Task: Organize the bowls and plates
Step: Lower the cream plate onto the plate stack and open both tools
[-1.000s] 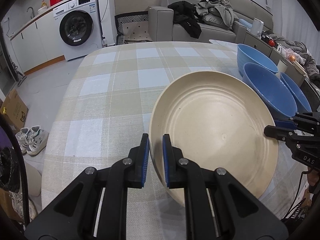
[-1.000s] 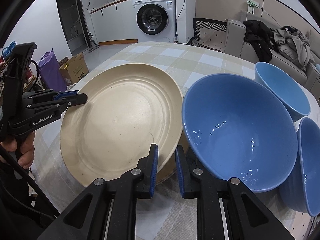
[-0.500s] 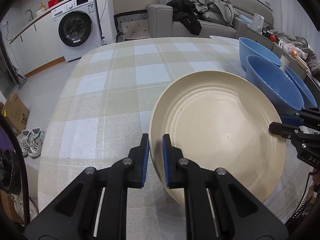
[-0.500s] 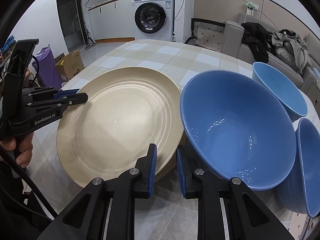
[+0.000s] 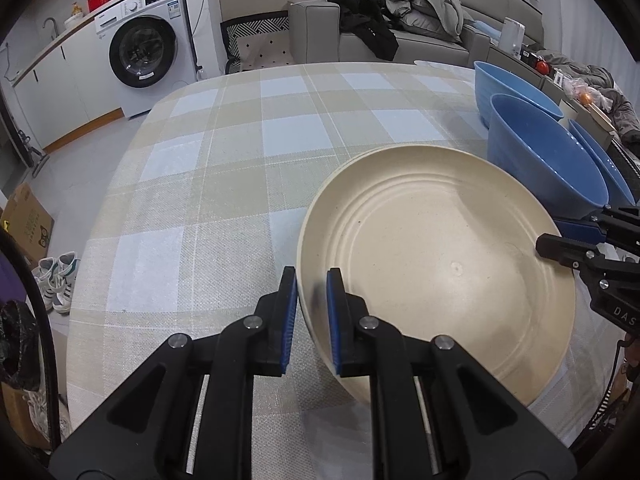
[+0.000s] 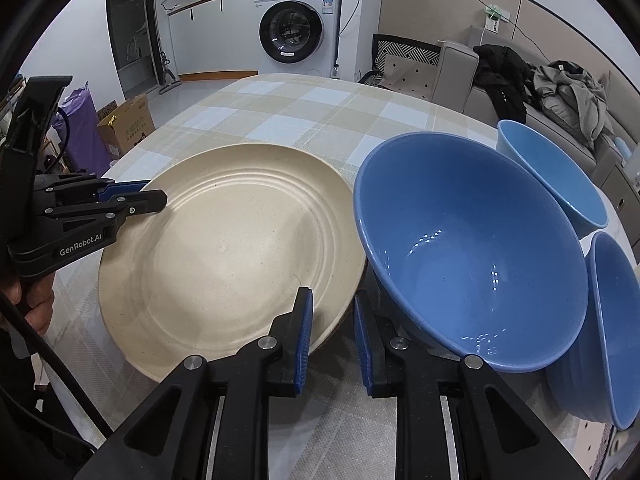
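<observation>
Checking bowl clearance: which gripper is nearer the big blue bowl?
Right. The right gripper sits at the plate's edge, right beside the big blue bowl. The left gripper clamps the plate's opposite rim, a plate's width away.

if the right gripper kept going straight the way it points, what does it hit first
Most likely the cream plate: the right gripper already straddles its near rim. Just right of that line sits the big blue bowl; depth is unclear.

Black plastic tongs [image 5: 311, 312] with blue pads, silver screws, white "GenRobot.AI" lettering and a black cable.
</observation>
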`<state>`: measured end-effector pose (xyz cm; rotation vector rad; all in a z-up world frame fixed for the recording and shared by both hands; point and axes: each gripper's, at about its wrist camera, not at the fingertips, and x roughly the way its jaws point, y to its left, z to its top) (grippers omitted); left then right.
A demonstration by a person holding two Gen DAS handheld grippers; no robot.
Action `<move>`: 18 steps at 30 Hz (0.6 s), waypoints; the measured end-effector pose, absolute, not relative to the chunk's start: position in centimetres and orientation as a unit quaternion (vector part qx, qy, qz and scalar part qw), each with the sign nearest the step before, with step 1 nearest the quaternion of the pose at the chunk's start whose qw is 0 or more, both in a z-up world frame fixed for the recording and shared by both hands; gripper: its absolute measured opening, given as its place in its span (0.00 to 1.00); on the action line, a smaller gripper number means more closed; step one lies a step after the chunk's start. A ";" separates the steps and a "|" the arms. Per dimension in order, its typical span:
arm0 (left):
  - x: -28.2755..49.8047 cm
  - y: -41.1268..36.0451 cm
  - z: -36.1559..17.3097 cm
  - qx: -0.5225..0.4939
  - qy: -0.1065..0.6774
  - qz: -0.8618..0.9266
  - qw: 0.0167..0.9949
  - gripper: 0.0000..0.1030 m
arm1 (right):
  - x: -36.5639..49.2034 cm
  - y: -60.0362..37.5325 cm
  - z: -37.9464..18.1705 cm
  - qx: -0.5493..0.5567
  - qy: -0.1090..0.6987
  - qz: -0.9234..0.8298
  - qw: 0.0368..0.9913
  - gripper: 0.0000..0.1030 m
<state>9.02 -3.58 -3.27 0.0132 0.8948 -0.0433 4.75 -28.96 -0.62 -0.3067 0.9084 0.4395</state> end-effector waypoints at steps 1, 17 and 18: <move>9.1 -3.6 -3.3 0.007 0.433 -0.021 0.901 0.10 | 4.7 -29.0 -0.7 -0.146 0.434 0.209 0.864 0.20; 9.0 -0.9 -2.8 -0.057 0.442 -0.054 0.894 0.51 | 4.0 -29.3 -0.9 -0.130 0.455 0.222 0.853 0.27; 8.8 -0.9 -2.6 -0.057 0.440 -0.057 0.895 0.53 | 3.9 -29.3 -0.8 -0.129 0.456 0.224 0.852 0.28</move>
